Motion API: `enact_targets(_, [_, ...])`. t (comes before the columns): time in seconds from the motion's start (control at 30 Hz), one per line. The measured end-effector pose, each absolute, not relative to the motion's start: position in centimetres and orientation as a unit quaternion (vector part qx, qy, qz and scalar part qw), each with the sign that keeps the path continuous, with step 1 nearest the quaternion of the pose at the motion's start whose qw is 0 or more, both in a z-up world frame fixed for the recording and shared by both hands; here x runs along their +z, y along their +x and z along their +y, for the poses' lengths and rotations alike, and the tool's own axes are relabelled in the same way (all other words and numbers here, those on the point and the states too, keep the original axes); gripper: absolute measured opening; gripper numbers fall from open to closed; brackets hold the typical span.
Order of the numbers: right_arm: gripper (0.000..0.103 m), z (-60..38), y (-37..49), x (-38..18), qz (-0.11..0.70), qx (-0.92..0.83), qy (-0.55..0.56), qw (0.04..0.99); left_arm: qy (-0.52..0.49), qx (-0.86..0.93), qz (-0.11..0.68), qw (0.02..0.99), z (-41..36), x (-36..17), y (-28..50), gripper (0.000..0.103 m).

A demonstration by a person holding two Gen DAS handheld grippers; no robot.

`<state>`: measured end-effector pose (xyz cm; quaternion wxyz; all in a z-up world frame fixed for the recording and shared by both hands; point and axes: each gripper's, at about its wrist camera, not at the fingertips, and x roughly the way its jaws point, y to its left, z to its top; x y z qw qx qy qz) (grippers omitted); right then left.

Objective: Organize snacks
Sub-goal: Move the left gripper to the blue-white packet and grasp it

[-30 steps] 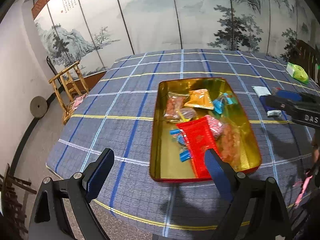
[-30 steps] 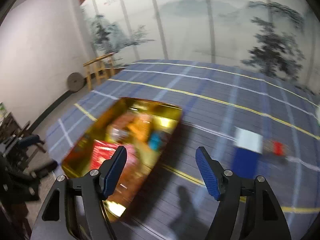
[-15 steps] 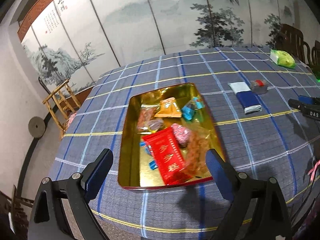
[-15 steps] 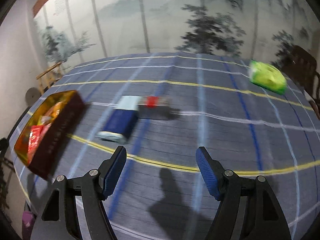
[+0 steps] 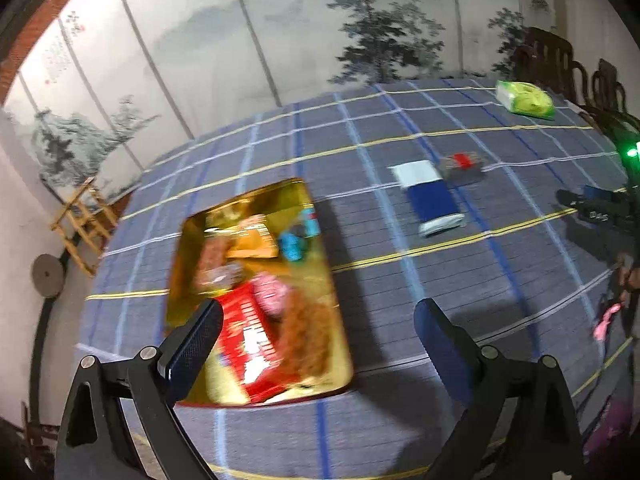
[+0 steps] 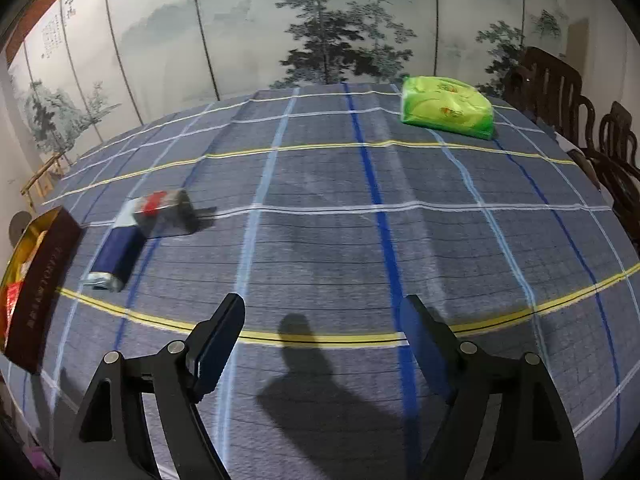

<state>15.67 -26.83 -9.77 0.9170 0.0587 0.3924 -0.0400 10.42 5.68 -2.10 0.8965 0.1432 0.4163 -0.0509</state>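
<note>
Both claws opening w/ nothing between – left gripper (image 5: 316, 332) over gold metal tin (image 5: 320, 280) of snacks, right gripper (image 6: 322, 330) above plaid cloth (image 6: 320, 248), blue-white foil pack (image 6: 118, 250) & green bag (image 6: 446, 110) apart.

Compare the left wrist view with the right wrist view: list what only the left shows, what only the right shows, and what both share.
Only the left wrist view shows the snacks inside the gold tin from above, such as the red packet, and the right gripper from outside.

Only the right wrist view shows the tin's dark outer side and print on the green packet.

Both show the checked tablecloth, the blue and white packet, the small red-labelled pack beside it, and empty, opening jaws.
</note>
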Motion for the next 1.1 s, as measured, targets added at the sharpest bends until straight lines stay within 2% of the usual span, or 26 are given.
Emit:
enact_targets(0.5, [0.082, -29.0, 15.7, -10.6, 0.379, -0.021, 0.094, 0.920, 0.069, -0.203, 0.483, 0.849, -3.5, -5.5, 19.9, 0.095])
enact_targets(0.7, [0.084, -29.2, 15.5, -10.6, 0.376, -0.005, 0.108, 0.920, 0.070, -0.187, 0.501, 0.842, -5.2, -7.6, 24.0, 0.095])
enact_targets(0.87, [0.085, -29.5, 15.4, -10.6, 0.373, 0.007, 0.118, 0.920, 0.056, -0.172, 0.528, 0.830, -5.3, -9.7, 26.7, 0.081])
enact_targets(0.93, [0.085, -29.7, 15.3, -10.6, 0.370, 0.008, 0.125, 0.921, 0.062, -0.168, 0.531, 0.829, -5.6, -10.3, 27.4, 0.081])
enact_targets(1.0, [0.085, -29.8, 15.2, -10.5, 0.368, 0.012, 0.132, 0.920, 0.061, -0.163, 0.537, 0.826, -5.5, -10.8, 27.9, 0.074])
enact_targets(1.1, [0.086, -29.9, 15.2, -10.5, 0.364, 0.014, 0.137, 0.921, 0.055, -0.164, 0.543, 0.822, -5.6, -11.5, 28.4, 0.071])
